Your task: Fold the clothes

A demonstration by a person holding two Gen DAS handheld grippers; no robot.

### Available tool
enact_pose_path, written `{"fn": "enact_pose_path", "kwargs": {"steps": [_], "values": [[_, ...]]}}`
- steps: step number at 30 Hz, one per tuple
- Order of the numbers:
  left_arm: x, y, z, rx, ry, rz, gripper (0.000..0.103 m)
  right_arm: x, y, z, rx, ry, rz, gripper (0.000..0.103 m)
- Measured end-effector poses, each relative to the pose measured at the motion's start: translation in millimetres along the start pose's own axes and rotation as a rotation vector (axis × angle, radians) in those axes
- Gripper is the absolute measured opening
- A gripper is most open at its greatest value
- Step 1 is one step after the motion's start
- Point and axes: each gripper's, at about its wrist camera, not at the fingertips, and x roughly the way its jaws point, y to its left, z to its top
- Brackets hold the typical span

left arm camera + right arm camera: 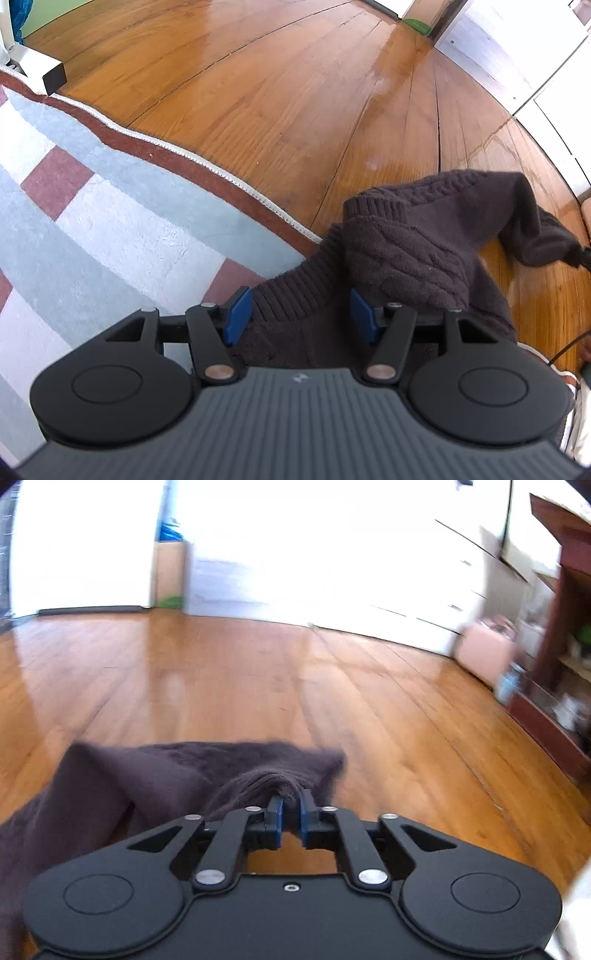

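Note:
A dark brown cable-knit sweater lies partly on the rug and partly on the wooden floor. My left gripper is open, its blue pads standing on either side of the sweater's ribbed edge, which lies between them. In the right wrist view my right gripper is shut on a bunched fold of the same sweater and holds it above the floor, with the cloth hanging to the left. That view is blurred.
A grey, white and red checked rug with a white-trimmed brown border covers the left. Wooden floor stretches beyond. White cabinets, a pink box and a dark wooden shelf unit stand at the right.

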Motion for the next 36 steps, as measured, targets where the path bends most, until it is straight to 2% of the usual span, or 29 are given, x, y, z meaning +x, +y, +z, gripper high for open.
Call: {"fn": "enact_pose_path", "kwargs": {"steps": [1, 2, 3, 5, 7, 10, 12, 16, 18, 21, 23, 26, 28, 30, 32, 36], "values": [[1, -1, 1, 0.002, 0.001, 0.001, 0.058, -9, -7, -2, 0.007, 0.044, 0.009, 0.022], [0, -2, 1, 0.005, 0.0, -0.001, 0.058, -21, -15, -7, 0.01, 0.086, 0.035, 0.029], [-1, -3, 1, 0.008, -0.002, -0.004, 0.058, -34, -21, -14, 0.017, 0.118, 0.067, 0.046], [-6, -2, 1, -0.005, -0.017, -0.017, 0.058, -68, -44, -41, 0.058, 0.197, 0.169, 0.062], [-16, 2, 1, -0.052, -0.052, -0.039, 0.058, -98, -76, -73, 0.138, 0.259, 0.276, 0.062], [-33, 7, 1, -0.109, -0.109, -0.059, 0.056, -151, -127, -131, 0.258, 0.296, 0.336, 0.062], [-47, 8, 2, -0.105, -0.14, -0.045, 0.056, -181, -158, -170, 0.31, 0.289, 0.337, 0.063], [-63, 0, -14, -0.031, -0.121, -0.012, 0.056, -185, -198, -207, 0.369, 0.375, 0.275, 0.063], [-68, -2, -26, -0.008, -0.117, 0.01, 0.056, -197, -211, -205, 0.426, 0.344, 0.267, 0.063], [-75, 5, -43, -0.011, -0.124, 0.031, 0.056, -202, -215, -196, 0.495, 0.33, 0.324, 0.063], [-72, 12, -53, -0.015, -0.11, 0.015, 0.058, -205, -212, -193, 0.481, 0.313, 0.331, 0.063], [-56, 20, -52, -0.02, -0.044, -0.032, 0.058, -202, -208, -190, 0.437, 0.307, 0.329, 0.064], [-47, 19, -52, 0.013, -0.007, -0.028, 0.056, -193, -202, -186, 0.39, 0.364, 0.372, 0.064], [-43, 15, -52, 0.058, -0.003, 0.004, 0.055, -189, -193, -178, 0.282, 0.416, 0.402, 0.064], [-39, 12, -50, 0.094, -0.008, 0.026, 0.054, -184, -189, -169, 0.157, 0.413, 0.361, 0.064], [-31, 11, -46, 0.071, -0.008, 0.005, 0.052, -152, -197, -150, -0.003, 0.35, 0.269, 0.068]]}}
